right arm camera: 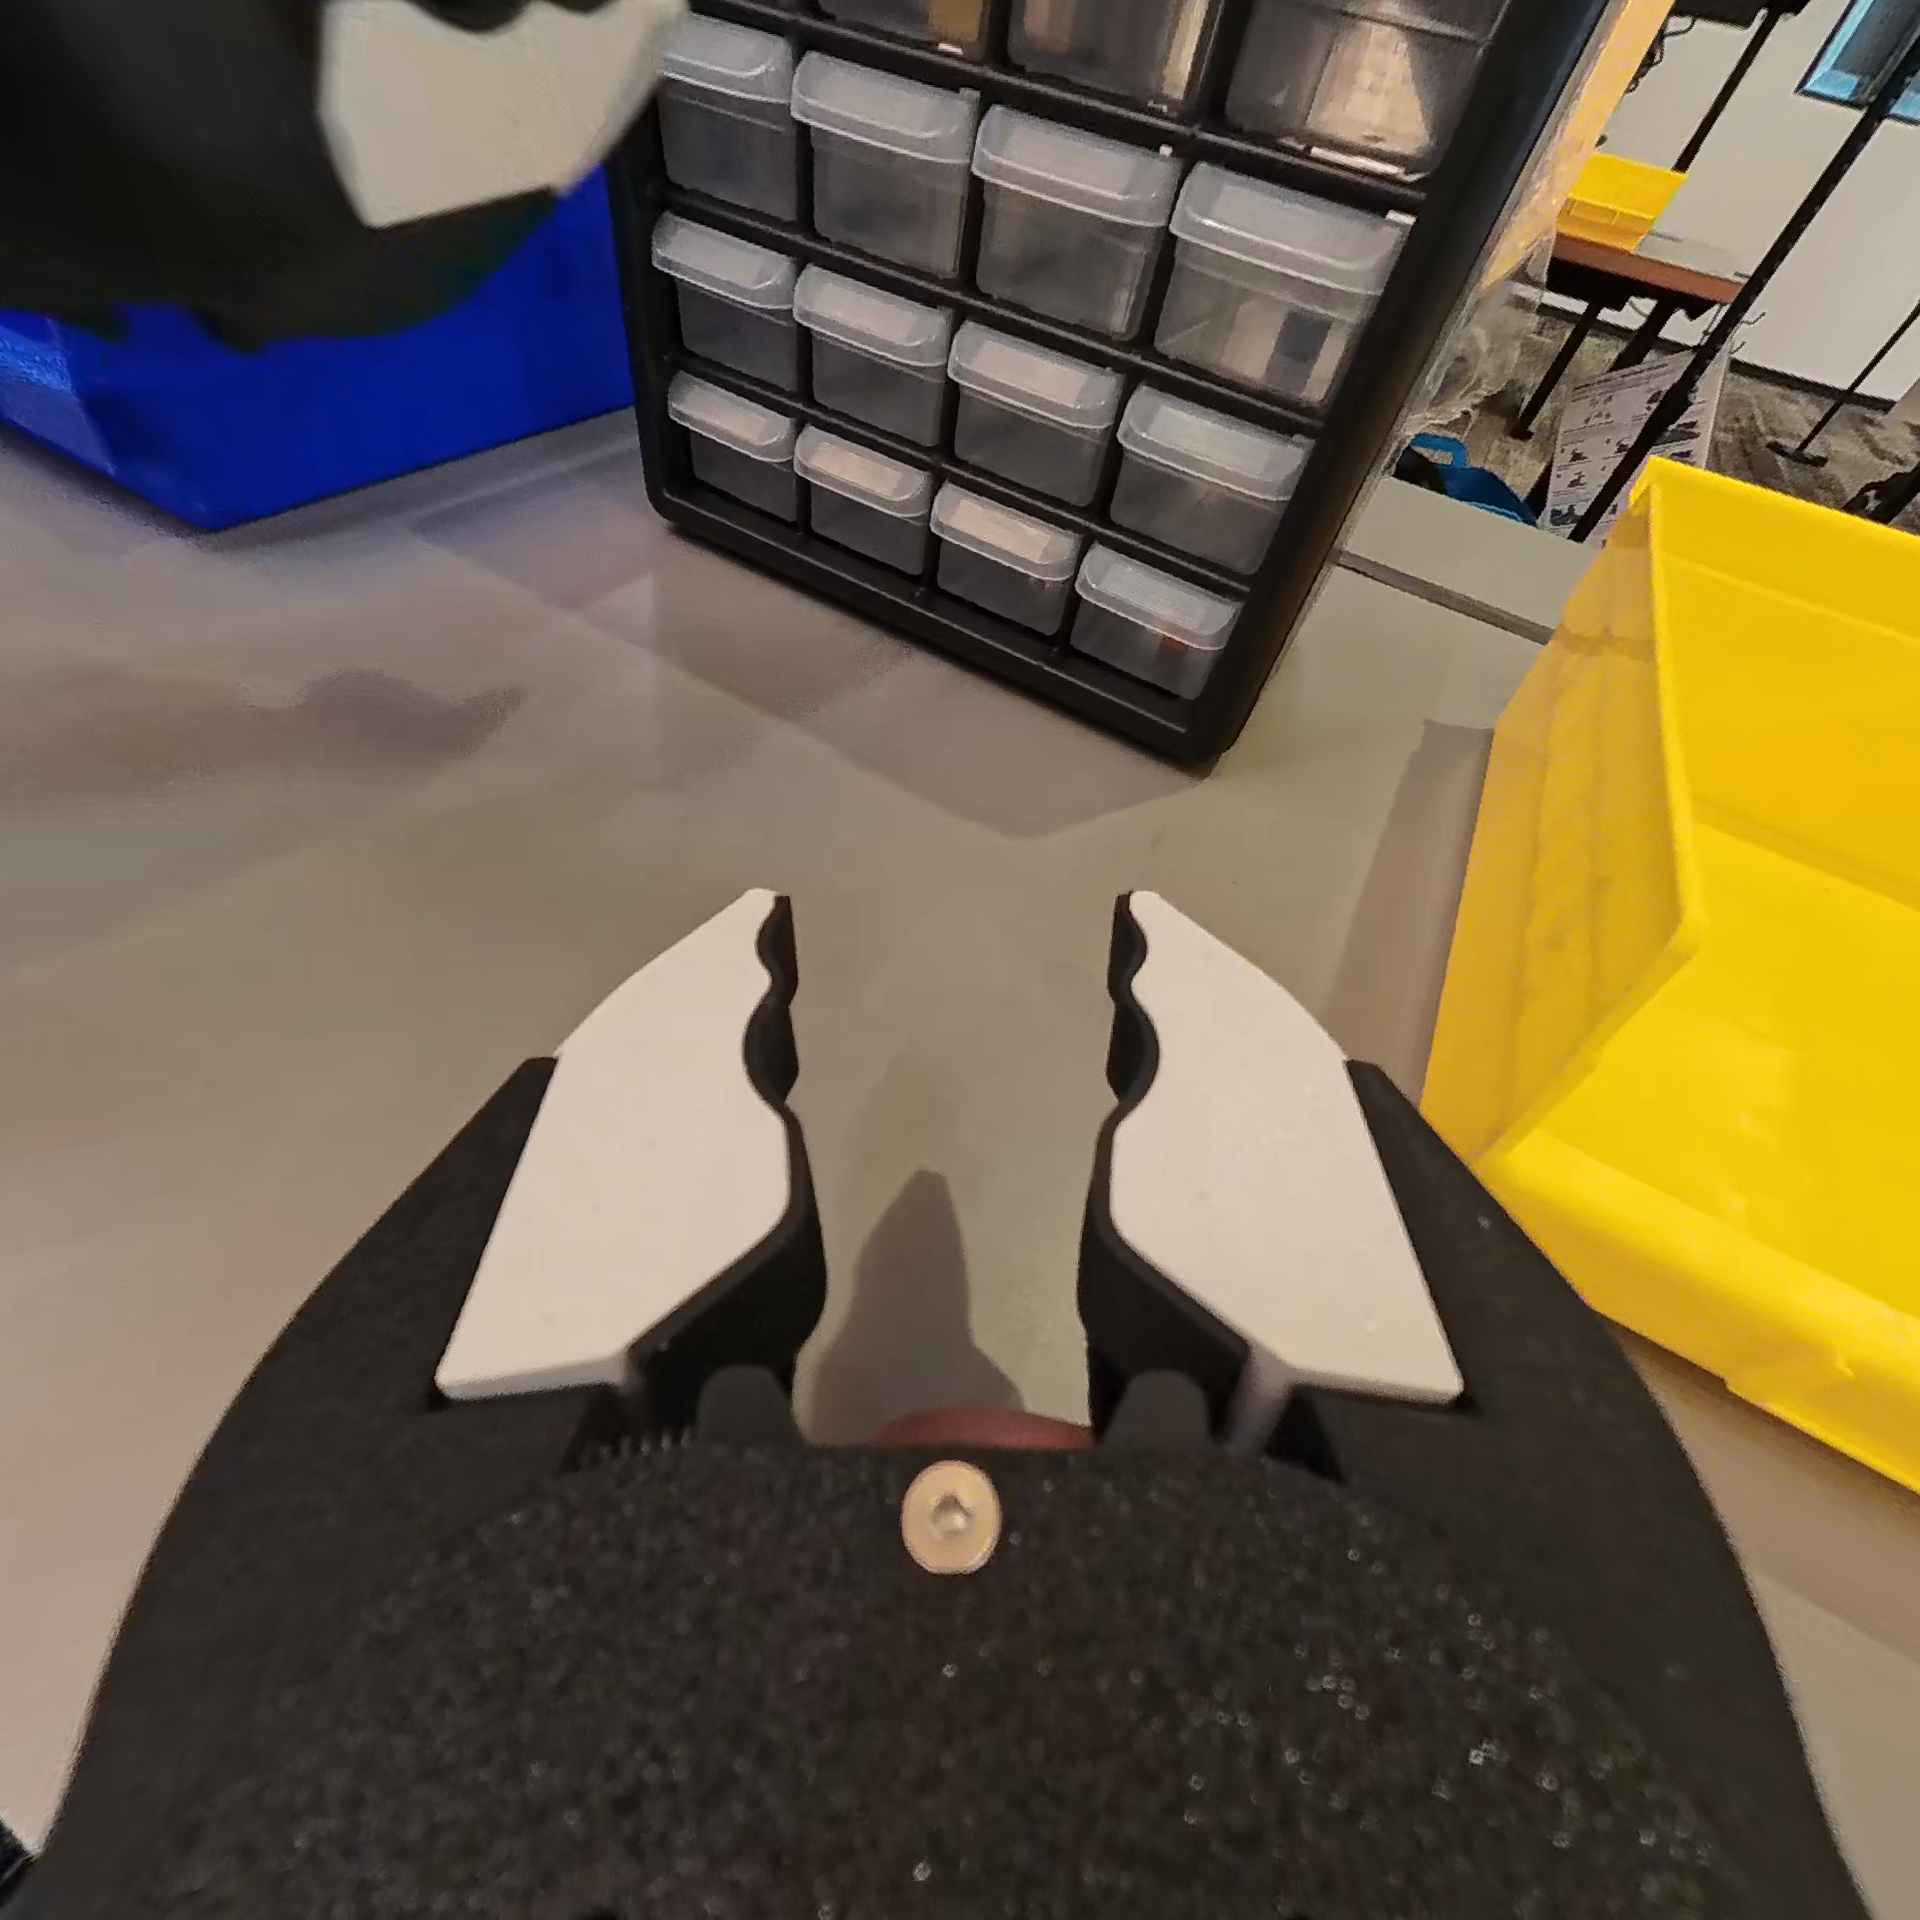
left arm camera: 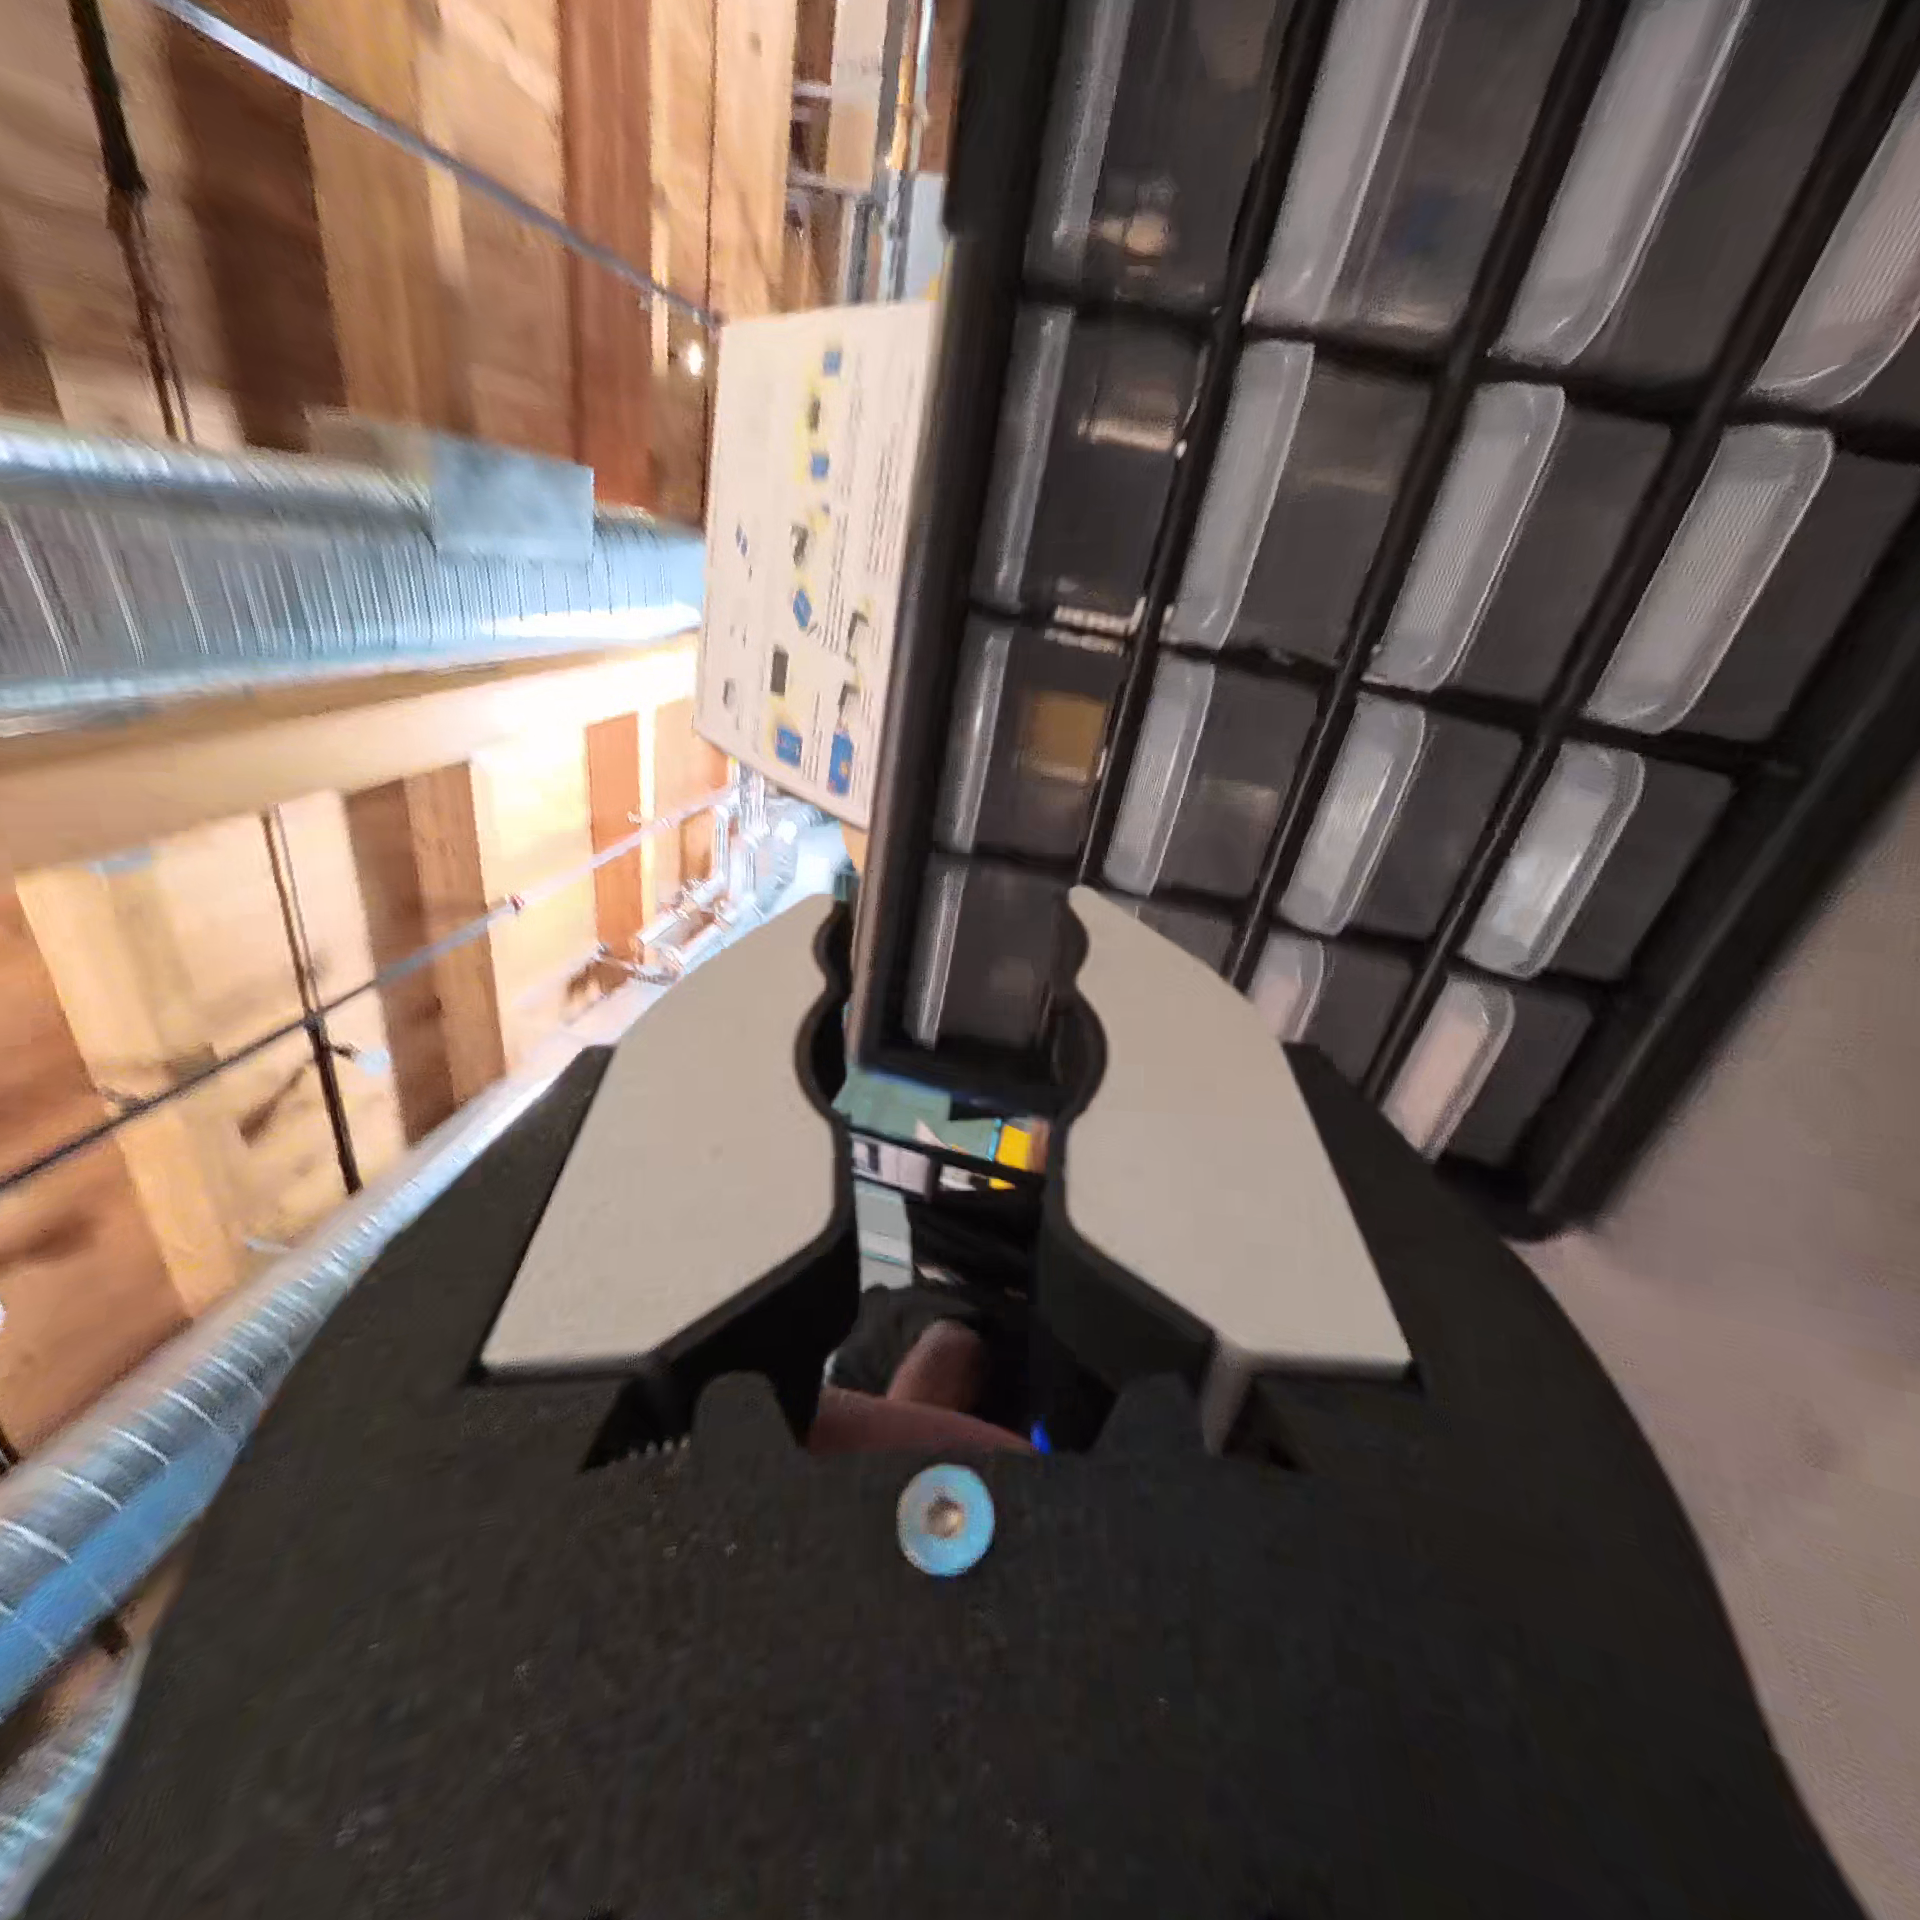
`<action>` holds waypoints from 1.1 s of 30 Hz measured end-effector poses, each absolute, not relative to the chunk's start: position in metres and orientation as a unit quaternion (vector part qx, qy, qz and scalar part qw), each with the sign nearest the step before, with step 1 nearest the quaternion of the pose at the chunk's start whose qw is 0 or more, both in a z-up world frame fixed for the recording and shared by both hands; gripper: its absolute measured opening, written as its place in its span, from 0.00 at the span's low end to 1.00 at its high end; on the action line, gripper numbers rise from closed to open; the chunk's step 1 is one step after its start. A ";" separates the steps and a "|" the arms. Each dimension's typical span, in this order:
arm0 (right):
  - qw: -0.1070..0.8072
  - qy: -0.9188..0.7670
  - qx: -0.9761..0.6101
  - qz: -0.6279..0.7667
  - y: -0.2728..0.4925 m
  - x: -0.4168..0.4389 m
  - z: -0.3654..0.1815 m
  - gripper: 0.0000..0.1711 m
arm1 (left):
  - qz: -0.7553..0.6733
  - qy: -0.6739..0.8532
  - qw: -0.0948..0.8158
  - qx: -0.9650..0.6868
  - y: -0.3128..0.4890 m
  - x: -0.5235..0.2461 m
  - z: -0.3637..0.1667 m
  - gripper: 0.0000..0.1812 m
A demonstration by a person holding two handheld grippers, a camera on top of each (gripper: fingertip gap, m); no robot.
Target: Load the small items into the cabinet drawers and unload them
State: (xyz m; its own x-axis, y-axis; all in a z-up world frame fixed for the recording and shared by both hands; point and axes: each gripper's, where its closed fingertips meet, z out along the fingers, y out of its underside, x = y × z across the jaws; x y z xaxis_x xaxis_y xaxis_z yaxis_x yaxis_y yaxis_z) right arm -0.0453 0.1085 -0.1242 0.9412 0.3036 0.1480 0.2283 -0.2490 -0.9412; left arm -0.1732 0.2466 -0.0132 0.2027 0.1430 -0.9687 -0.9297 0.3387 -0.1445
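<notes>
A black cabinet (right arm camera: pixel 987 343) with rows of small clear drawers stands on the grey table (right arm camera: pixel 416 831). All the drawers look pushed in, and some hold dim small items. My right gripper (right arm camera: pixel 951 914) is open and empty, low over the table in front of the cabinet. In the left wrist view, which is tilted and blurred, my left gripper (left arm camera: pixel 951 925) is open with the cabinet's (left arm camera: pixel 1455 623) upper left corner drawer between its fingertips; I cannot tell if it touches. One grey finger (right arm camera: pixel 447 114) of the left gripper shows blurred at the top left of the right wrist view.
An open yellow bin (right arm camera: pixel 1714 987) sits on the table right of my right gripper. A blue bin (right arm camera: pixel 312 416) stands left of the cabinet. A white printed board (left arm camera: pixel 821 561) leans behind the cabinet. Silver ducts (left arm camera: pixel 312 582) run under the wooden ceiling.
</notes>
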 end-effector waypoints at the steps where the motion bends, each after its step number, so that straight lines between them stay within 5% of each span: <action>1: 0.590 -0.168 -0.789 0.033 0.108 -0.045 -0.124 0.34 | 0.416 0.495 0.653 -0.394 0.255 -0.166 -0.013 0.20; 10: 0.590 -0.156 -0.791 0.048 0.108 -0.042 -0.124 0.33 | 0.475 0.525 0.624 -0.332 0.308 -0.146 -0.013 0.21; 18: 0.583 -0.157 -0.796 0.048 0.110 -0.042 -0.126 0.32 | 0.497 0.504 0.647 -0.284 0.306 -0.139 -0.003 0.02; 28: 0.587 -0.164 -0.792 0.041 0.108 -0.043 -0.125 0.31 | 0.421 0.485 0.672 -0.368 0.272 -0.145 -0.007 0.03; 33: 0.586 -0.159 -0.793 0.044 0.107 -0.042 -0.125 0.31 | 0.293 0.442 0.685 -0.500 0.251 -0.149 -0.015 0.17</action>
